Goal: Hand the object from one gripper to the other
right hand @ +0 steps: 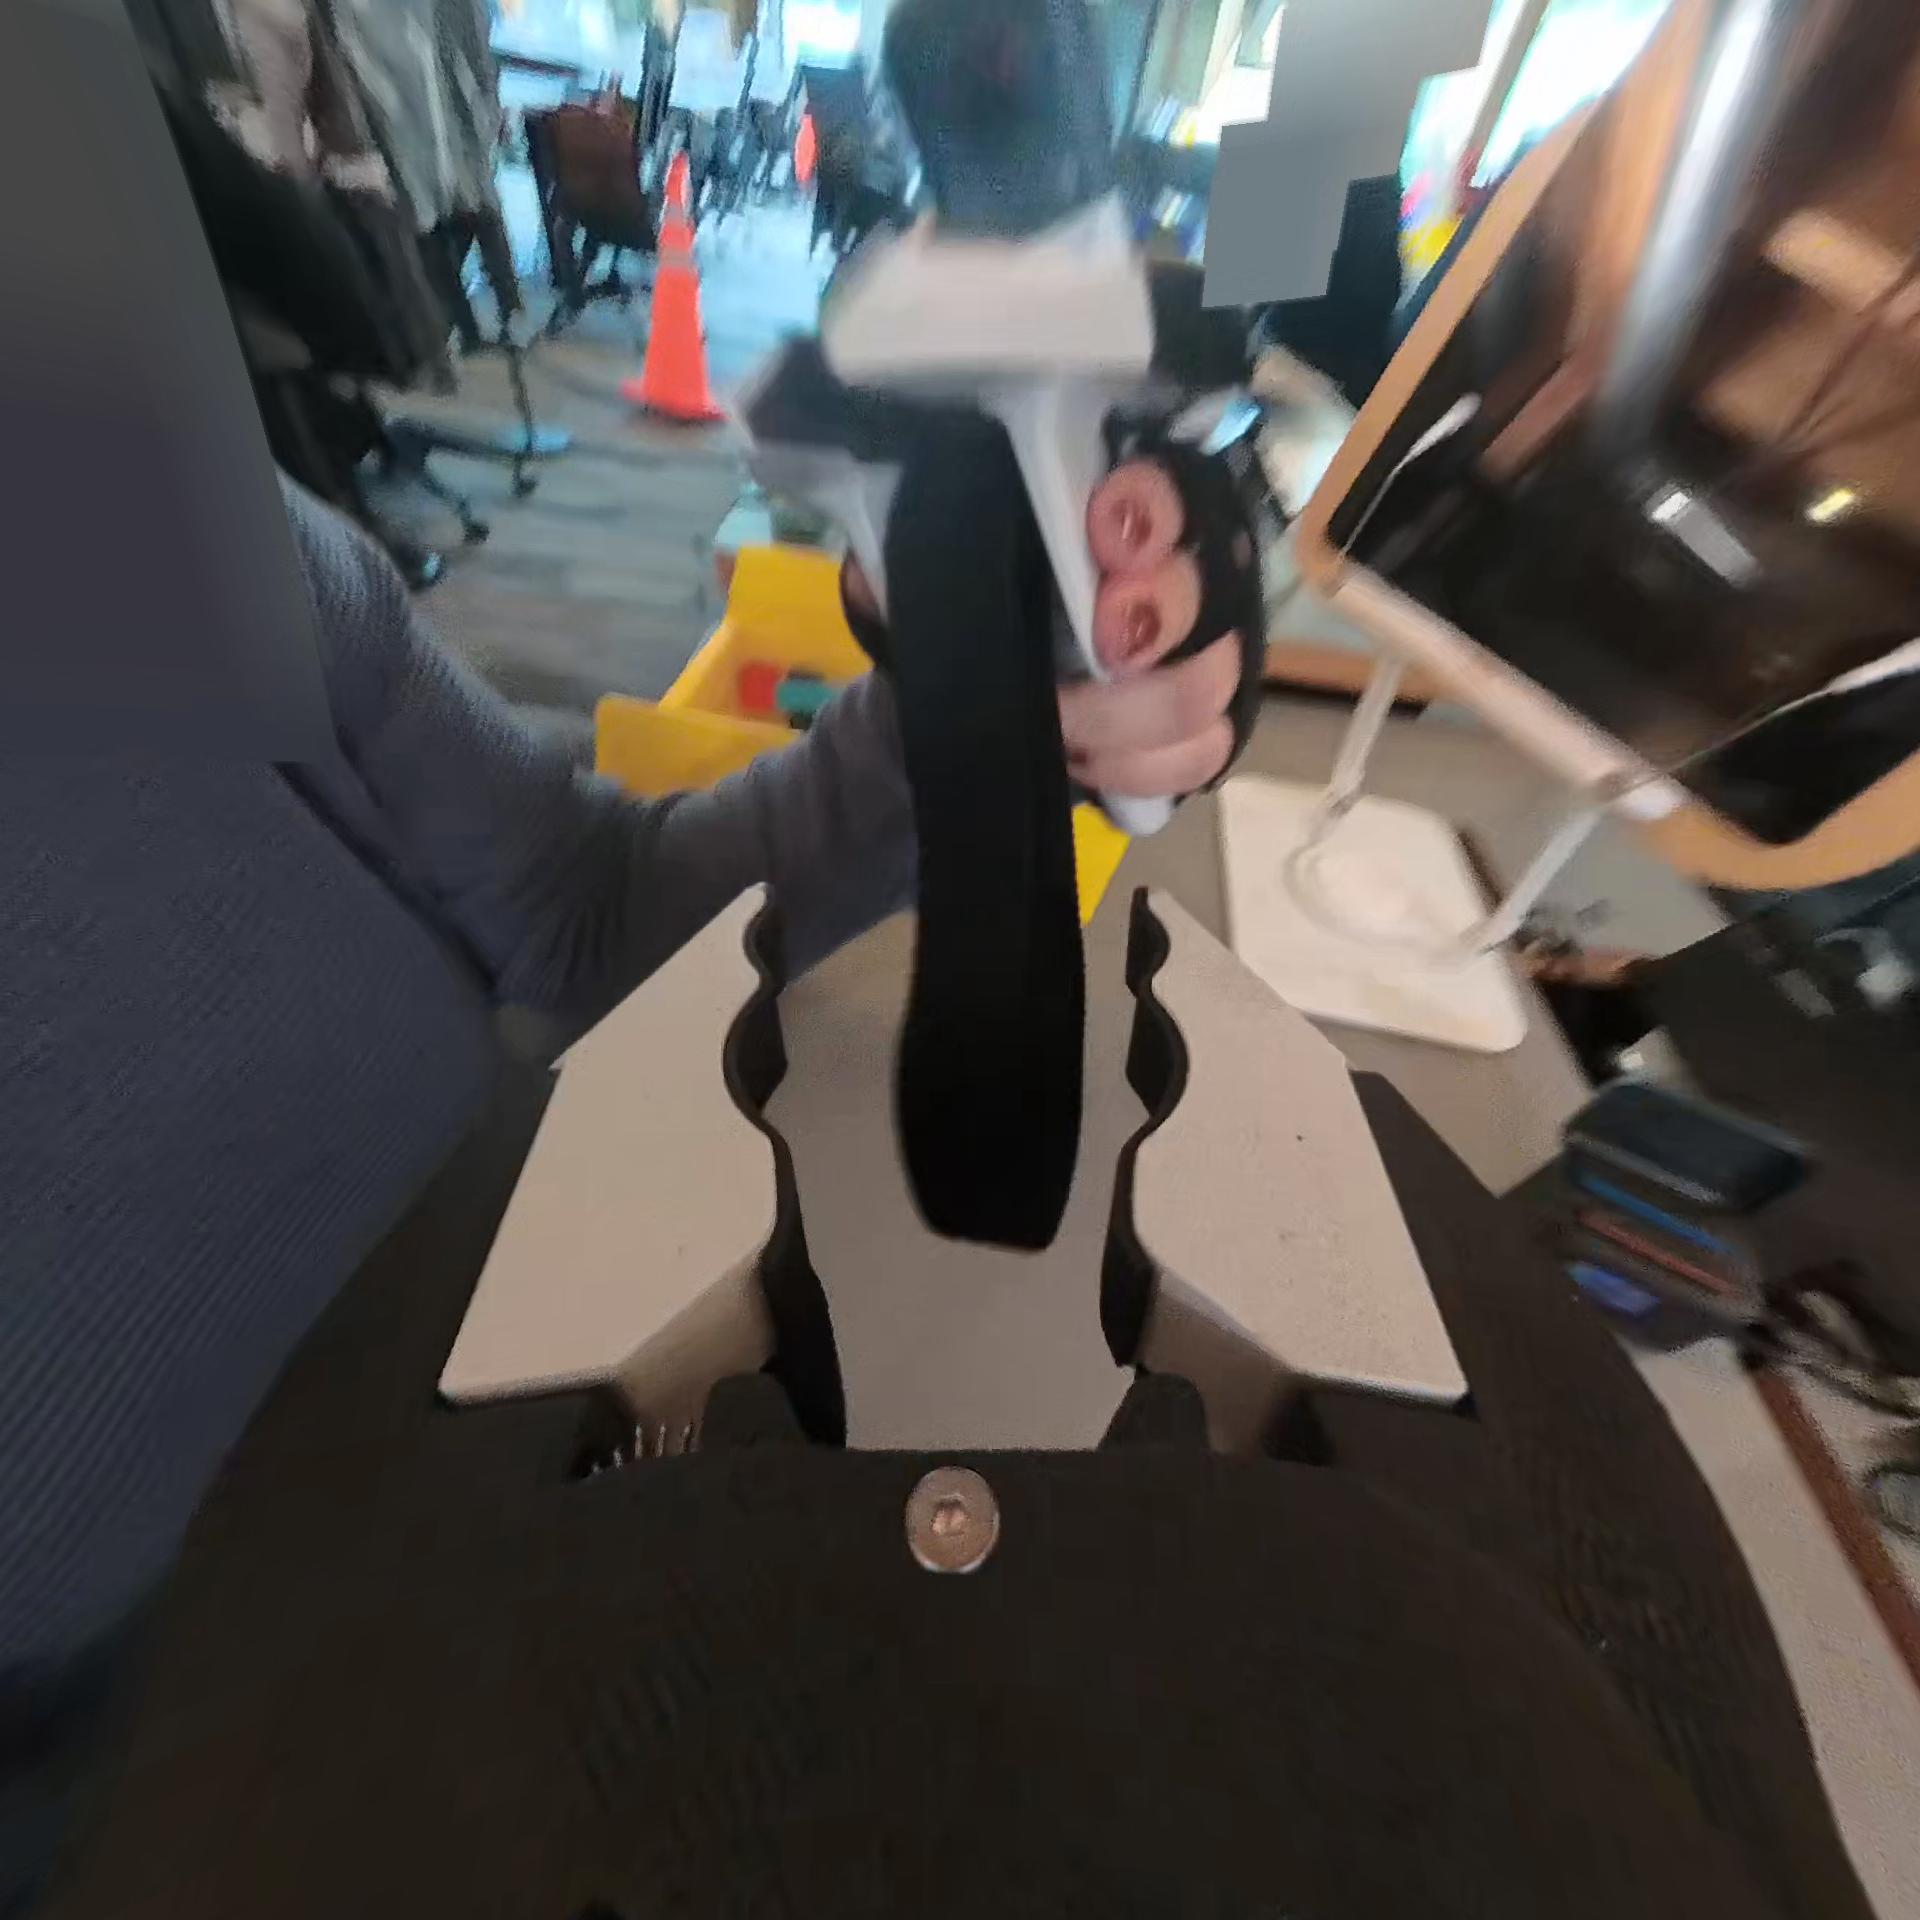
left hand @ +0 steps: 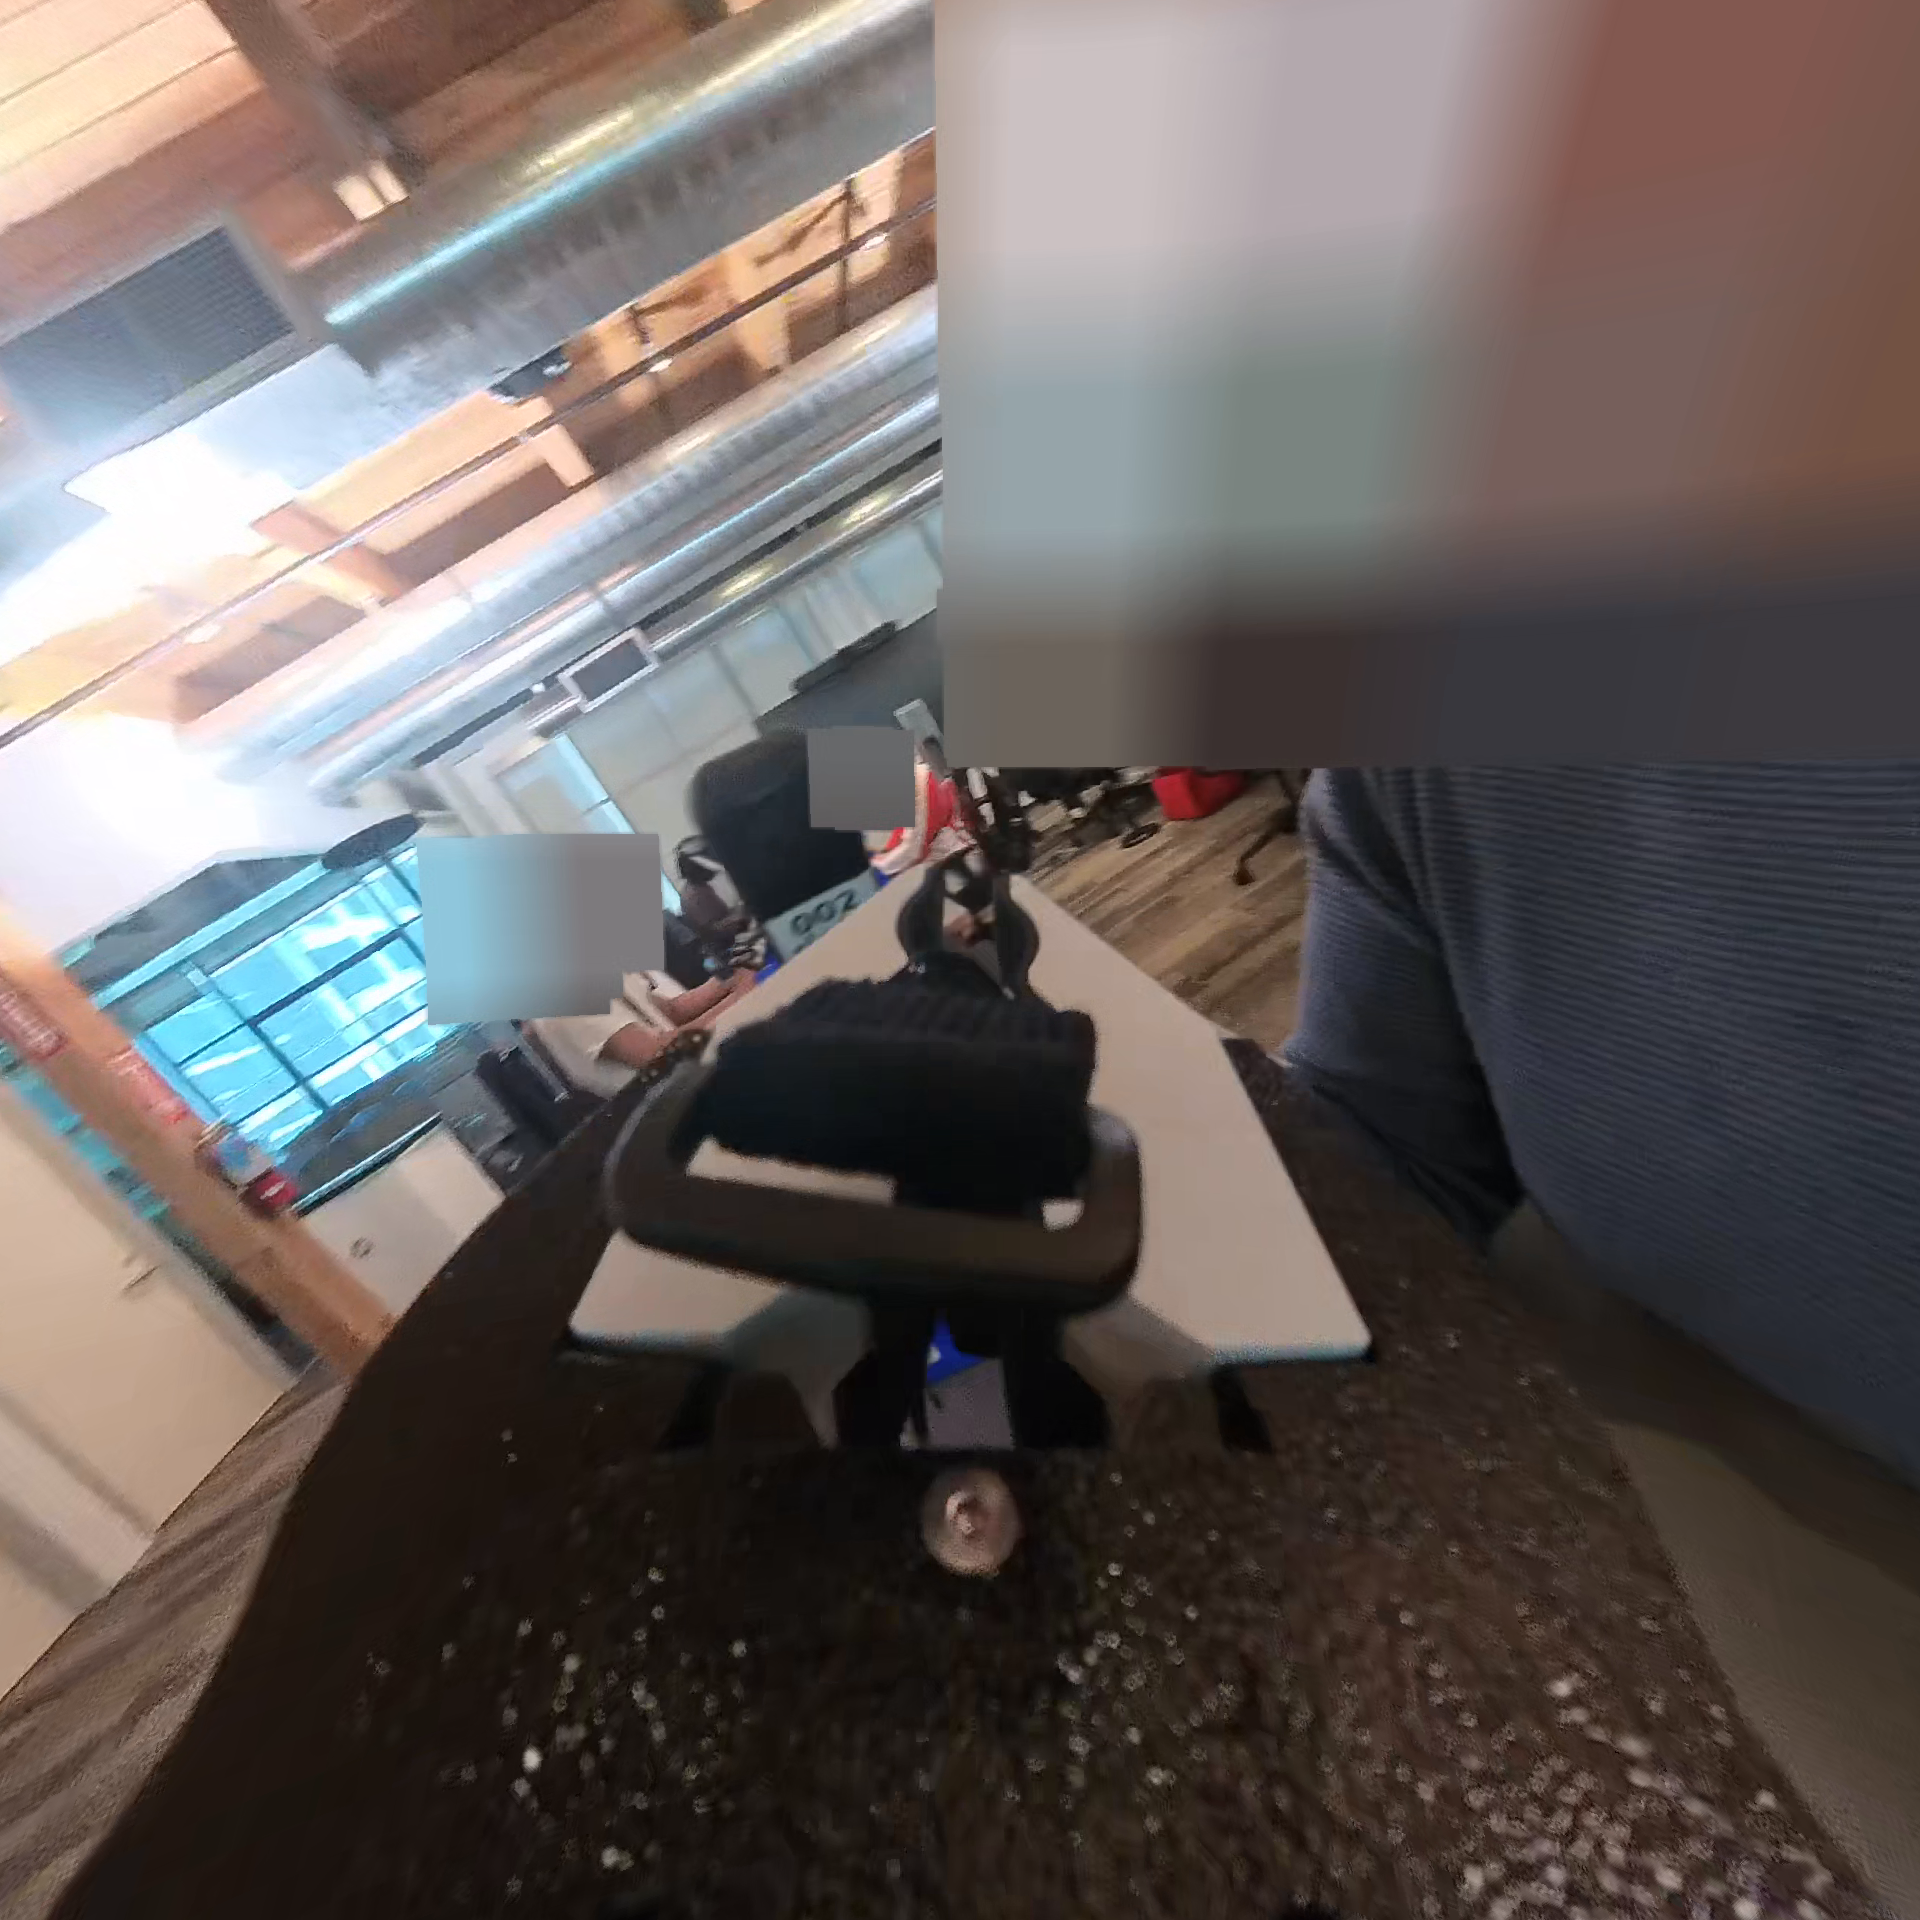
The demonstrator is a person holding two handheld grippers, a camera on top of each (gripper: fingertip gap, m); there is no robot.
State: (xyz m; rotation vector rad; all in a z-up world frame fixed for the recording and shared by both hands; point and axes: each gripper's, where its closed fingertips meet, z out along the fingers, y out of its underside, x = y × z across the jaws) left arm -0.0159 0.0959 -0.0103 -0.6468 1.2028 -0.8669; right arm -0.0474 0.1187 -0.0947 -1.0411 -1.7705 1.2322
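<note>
Office background, grey table point(right hand: 1475, 1101) below. Black strap point(right hand: 982, 935) is held clamped in left gripper point(right hand: 935, 499), hanging lengthwise between the spread fingers of right gripper point(right hand: 951, 1122), not yet pinched.

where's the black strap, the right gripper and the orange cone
black strap point(right hand: 987, 935): right wrist view, middle of the hanging band
right gripper point(right hand: 951, 930): right wrist view, the gap midway between its two fingertips
orange cone point(right hand: 675, 312): right wrist view, middle of its body
</note>
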